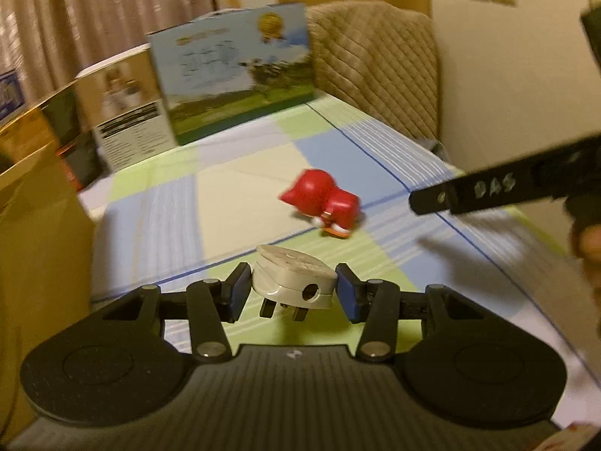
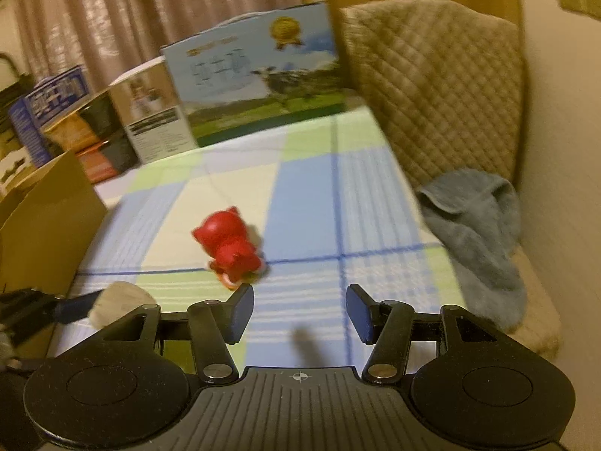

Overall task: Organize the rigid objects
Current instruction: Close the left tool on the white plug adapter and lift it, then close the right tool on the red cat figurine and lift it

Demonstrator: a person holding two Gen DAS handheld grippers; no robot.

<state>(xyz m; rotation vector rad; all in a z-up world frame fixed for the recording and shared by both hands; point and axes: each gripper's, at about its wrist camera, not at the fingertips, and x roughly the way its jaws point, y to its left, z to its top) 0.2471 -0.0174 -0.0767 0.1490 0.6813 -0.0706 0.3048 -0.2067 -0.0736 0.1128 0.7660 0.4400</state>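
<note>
White plug: plug (image 1: 293,282) sits between the two blue pads of the left gripper (image 1: 293,293), raised off the cloth, prongs pointing down and toward the camera.
Left fingers: closed in on the plug, one pad (image 1: 240,289) against each of its sides; the plug fills the gap.
Red toy: toy (image 1: 323,203) lies on its side on the checked cloth (image 1: 233,195), well ahead of the left gripper and apart from it.
Right gripper: right gripper (image 2: 298,310) hovers above the cloth with its fingers parted and nothing between them.
Toy and right fingers: toy (image 2: 229,250) lies just ahead of the left-hand pad (image 2: 240,312), outside the gap, not touching.
Cardboard box: box (image 2: 45,218) stands at the left edge of the cloth.
Printed cartons: cartons (image 1: 233,71) stand in a row at the far end.
Chair: quilted chair (image 2: 443,86) on the right, a grey towel (image 2: 477,233) on its seat.
</note>
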